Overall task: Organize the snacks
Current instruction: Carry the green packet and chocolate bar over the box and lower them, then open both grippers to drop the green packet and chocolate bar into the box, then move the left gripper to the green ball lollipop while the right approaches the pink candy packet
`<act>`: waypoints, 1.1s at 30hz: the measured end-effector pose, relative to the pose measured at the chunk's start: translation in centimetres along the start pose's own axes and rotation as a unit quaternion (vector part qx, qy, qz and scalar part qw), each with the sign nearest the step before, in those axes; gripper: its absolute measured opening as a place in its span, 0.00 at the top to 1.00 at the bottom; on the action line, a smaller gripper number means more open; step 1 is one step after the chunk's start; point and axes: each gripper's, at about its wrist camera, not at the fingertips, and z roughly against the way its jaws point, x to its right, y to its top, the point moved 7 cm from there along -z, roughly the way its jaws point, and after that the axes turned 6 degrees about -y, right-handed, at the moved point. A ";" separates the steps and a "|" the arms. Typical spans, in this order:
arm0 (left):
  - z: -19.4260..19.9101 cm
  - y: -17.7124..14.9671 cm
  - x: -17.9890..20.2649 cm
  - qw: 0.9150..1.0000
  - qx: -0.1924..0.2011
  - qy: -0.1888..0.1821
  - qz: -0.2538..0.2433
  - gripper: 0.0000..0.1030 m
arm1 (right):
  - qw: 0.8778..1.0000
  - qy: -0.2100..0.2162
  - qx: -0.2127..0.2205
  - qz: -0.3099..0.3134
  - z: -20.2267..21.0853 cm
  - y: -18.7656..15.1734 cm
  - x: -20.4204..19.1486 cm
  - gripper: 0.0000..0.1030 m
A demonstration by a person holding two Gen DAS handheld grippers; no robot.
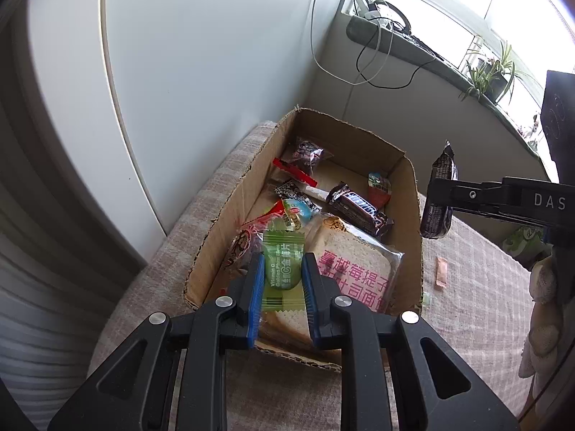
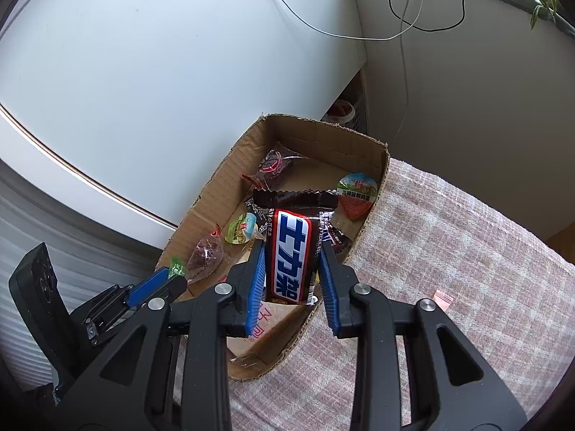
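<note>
Above the box (image 2: 373,176), the right gripper (image 2: 291,273) clamps a chocolate bar (image 2: 290,255) by its sides; the left gripper (image 1: 283,287) pinches a green candy (image 1: 282,269). Both wrappers look light, slick and crushable, best held mid-body.

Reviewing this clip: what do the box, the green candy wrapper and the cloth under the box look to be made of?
Box: brown corrugated cardboard, matt, with ragged torn rims.
Green candy wrapper, held in the left gripper: thin see-through plastic film, glossy, with zigzag-cut ends.
Cloth: woven fabric, seemingly towel-like, matt, with a faint pink and beige check.
</note>
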 end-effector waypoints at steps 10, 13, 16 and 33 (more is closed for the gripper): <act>0.0 0.3 -0.3 1.000 0.001 0.007 0.001 0.81 | 1.000 0.003 -0.018 0.014 -2.0 0.0 -1.5 0.71; 0.0 0.3 -0.5 1.000 0.001 0.008 0.002 0.81 | 1.000 0.006 -0.021 0.016 -2.2 0.0 -1.8 0.71; 0.0 0.3 -0.5 1.000 0.000 0.009 0.002 0.80 | 1.000 0.009 -0.022 0.015 -2.3 0.0 -1.8 0.71; -0.2 0.6 -0.3 1.000 0.005 0.010 -0.001 0.52 | 1.000 -0.005 0.006 0.019 -0.8 0.4 -1.3 0.31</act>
